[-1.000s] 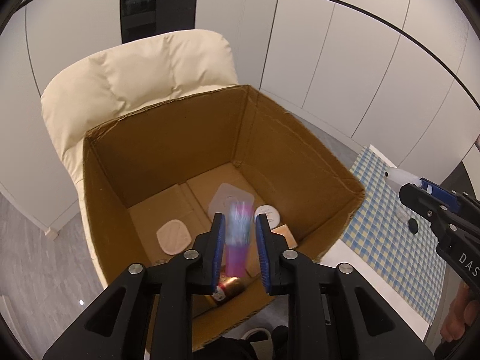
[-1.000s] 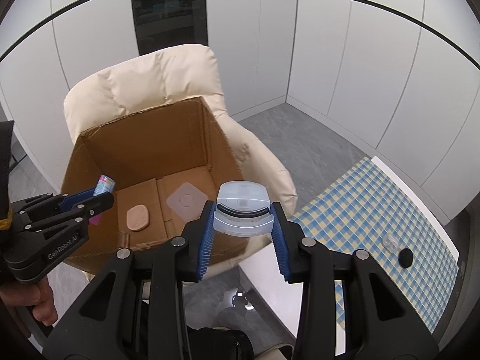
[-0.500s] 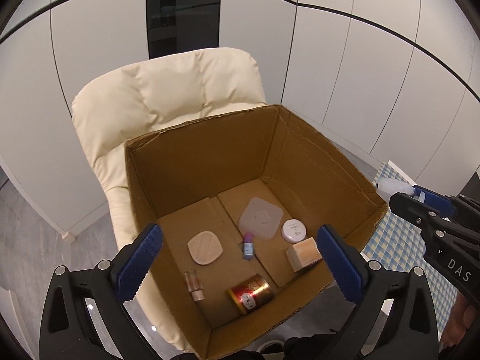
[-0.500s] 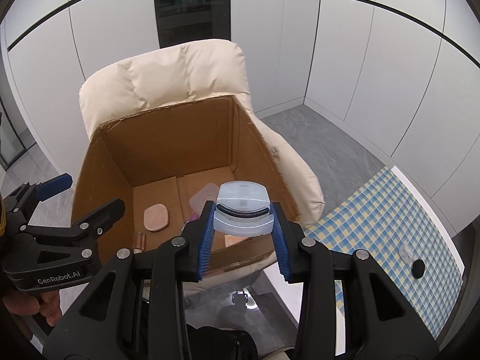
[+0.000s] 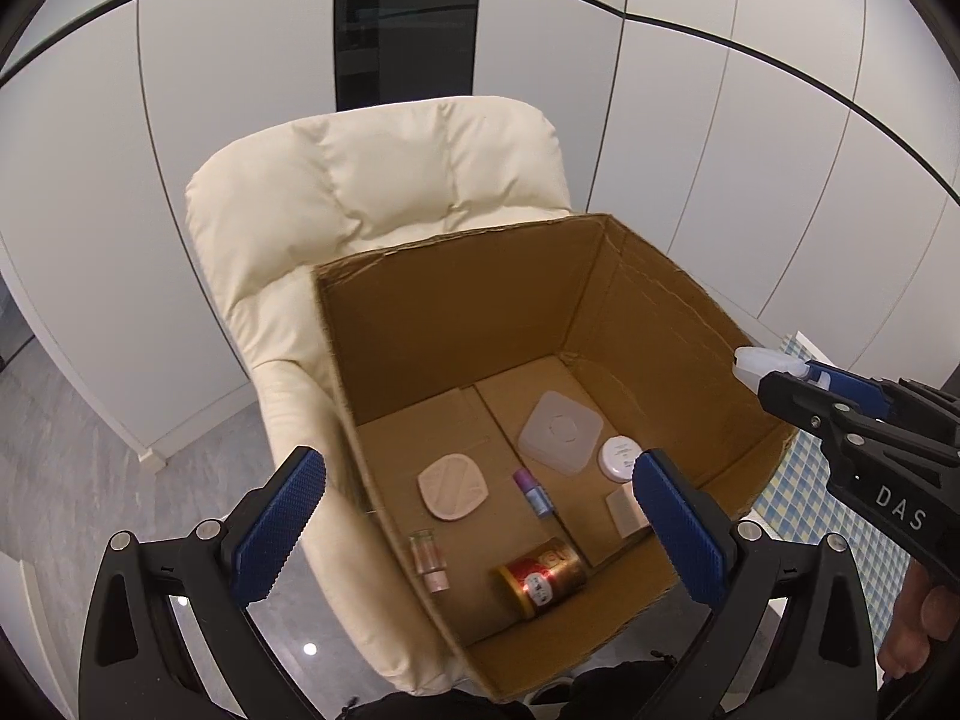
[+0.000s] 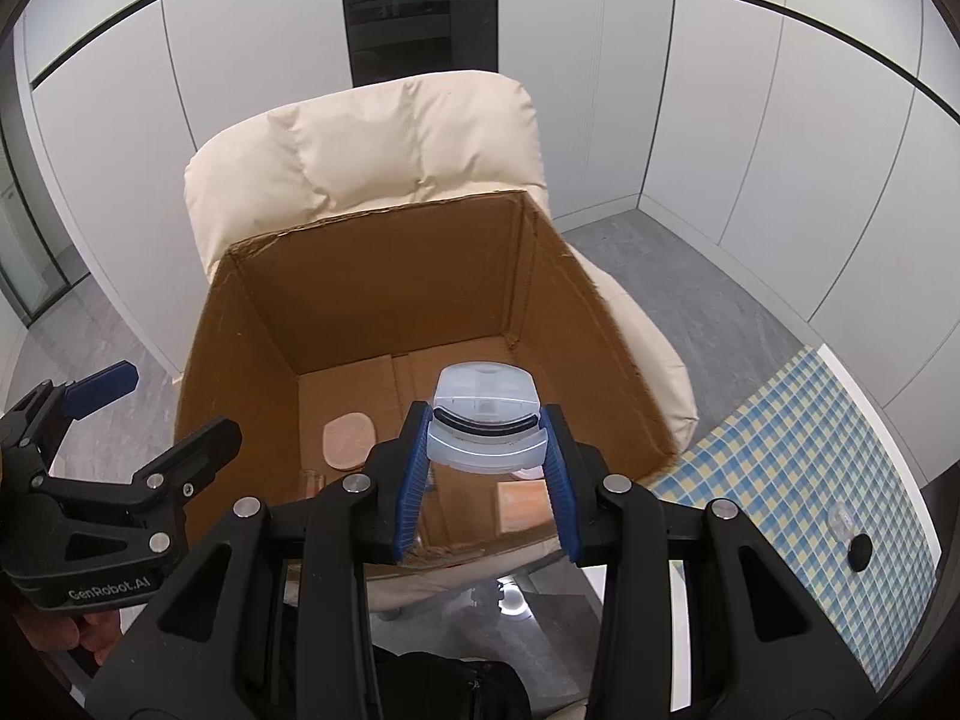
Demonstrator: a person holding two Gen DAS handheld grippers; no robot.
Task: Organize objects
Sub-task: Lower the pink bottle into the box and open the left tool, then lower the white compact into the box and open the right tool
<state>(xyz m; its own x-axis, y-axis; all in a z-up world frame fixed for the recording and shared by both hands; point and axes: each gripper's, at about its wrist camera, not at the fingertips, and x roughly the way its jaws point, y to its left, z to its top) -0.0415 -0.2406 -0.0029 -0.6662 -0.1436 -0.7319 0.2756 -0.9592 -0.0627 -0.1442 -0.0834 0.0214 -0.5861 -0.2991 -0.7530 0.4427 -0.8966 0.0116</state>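
Observation:
An open cardboard box (image 5: pixel 450 300) (image 6: pixel 384 276) sits on a cream armchair. On its floor lie a small purple-and-blue tube (image 5: pixel 533 492), a beige pad (image 5: pixel 451 486), a clear square lid (image 5: pixel 561 432), a white round jar (image 5: pixel 621 457), a gold-and-red can (image 5: pixel 541 577), a small glass vial (image 5: pixel 429 558) and a tan block (image 5: pixel 627 511). My left gripper (image 5: pixel 474 528) hangs open and empty over the box's near left corner. My right gripper (image 6: pixel 486 474) is shut on a clear plastic case (image 6: pixel 485 420), above the box's near edge.
The cream armchair (image 5: pixel 384 180) carries the box, backed by white wall panels. A blue-and-yellow checked cloth (image 6: pixel 816 456) covers a table at the right, with a small black disc (image 6: pixel 859 551) and a clear round piece (image 6: pixel 840 522) on it. Grey floor lies to the left.
My left gripper opened wide and the purple-and-blue tube it held now lies on the box floor. Both grippers shifted, and the right one with the clear case now hangs over the box.

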